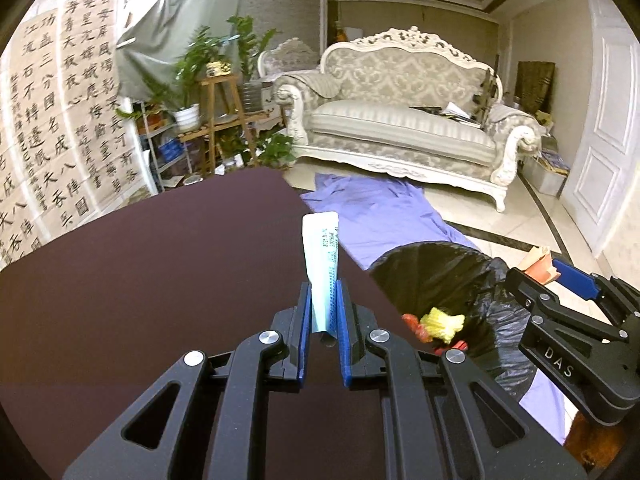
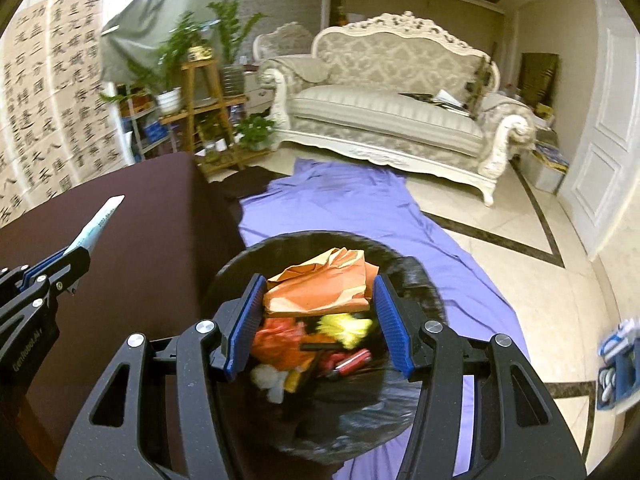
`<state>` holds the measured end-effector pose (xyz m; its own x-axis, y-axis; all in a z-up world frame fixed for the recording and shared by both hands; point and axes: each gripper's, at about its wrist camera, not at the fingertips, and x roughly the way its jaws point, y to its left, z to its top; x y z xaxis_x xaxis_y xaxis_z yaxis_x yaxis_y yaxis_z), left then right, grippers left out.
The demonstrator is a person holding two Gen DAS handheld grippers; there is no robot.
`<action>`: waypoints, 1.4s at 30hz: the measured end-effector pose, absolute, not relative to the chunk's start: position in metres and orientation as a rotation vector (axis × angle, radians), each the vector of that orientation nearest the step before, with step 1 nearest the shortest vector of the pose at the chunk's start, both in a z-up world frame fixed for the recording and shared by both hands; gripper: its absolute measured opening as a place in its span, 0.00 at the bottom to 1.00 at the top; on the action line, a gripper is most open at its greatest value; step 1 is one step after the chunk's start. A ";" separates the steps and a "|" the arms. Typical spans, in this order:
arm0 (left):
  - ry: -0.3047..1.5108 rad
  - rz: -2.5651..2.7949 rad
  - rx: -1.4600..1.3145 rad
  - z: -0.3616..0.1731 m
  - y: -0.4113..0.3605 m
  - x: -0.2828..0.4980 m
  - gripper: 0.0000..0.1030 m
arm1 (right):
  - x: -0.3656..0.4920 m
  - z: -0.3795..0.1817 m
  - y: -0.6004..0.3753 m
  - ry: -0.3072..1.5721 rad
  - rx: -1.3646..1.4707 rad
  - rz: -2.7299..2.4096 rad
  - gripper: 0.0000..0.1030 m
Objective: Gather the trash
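Observation:
My left gripper is shut on a light blue and white wrapper and holds it upright above the dark brown table. The wrapper also shows in the right wrist view. My right gripper hangs over the black-lined trash bin, with its jaws wide apart around a crumpled orange paper. I cannot tell whether the pads still touch the paper. Red, yellow and white trash lies in the bin below. In the left wrist view the bin is to the right of the table, with my right gripper over it.
A purple cloth covers the floor under the bin. A cream sofa stands at the back. A wooden plant stand with potted plants is at the back left. A calligraphy sheet hangs on the left.

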<state>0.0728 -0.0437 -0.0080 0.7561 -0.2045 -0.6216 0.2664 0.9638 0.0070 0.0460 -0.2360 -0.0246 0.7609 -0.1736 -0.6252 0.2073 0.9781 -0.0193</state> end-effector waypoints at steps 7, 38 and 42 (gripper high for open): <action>0.684 -0.276 0.129 -0.016 -0.075 0.088 0.13 | 0.059 -0.035 -0.259 0.684 0.079 -0.246 0.52; 0.690 -0.290 0.195 -0.029 -0.105 0.098 0.75 | 0.057 -0.046 -0.290 0.688 0.127 -0.338 0.63; 0.680 -0.285 0.189 -0.024 -0.104 0.094 0.76 | 0.049 -0.043 -0.287 0.673 0.130 -0.345 0.64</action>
